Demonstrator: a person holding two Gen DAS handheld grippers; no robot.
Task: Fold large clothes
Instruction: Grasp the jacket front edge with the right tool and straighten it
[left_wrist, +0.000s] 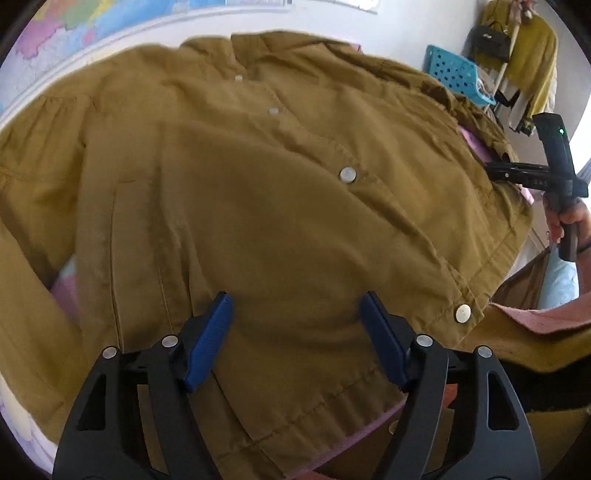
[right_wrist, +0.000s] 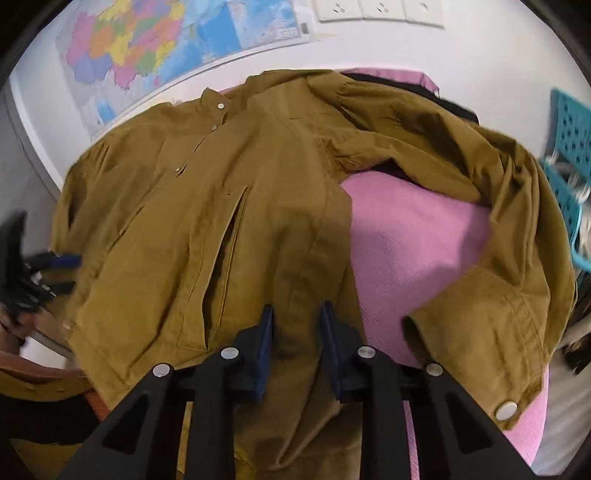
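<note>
- The mustard-brown cotton jacket with pale snap buttons (left_wrist: 280, 206) lies spread front-up over the pink cloth-covered table (right_wrist: 413, 251) — the folding is not yet begun, I judge.
- Left claw (left_wrist: 295, 339) hovers released above the hem, nothing between its blue pads.
- Right claw (right_wrist: 295, 350) is half-closed around a fabric ridge; whether it pinches, I cannot tell.
- Next move: grasp the loose sleeve (right_wrist: 491, 314) and bring it inward.
- Both claws point steeply downward.
</note>
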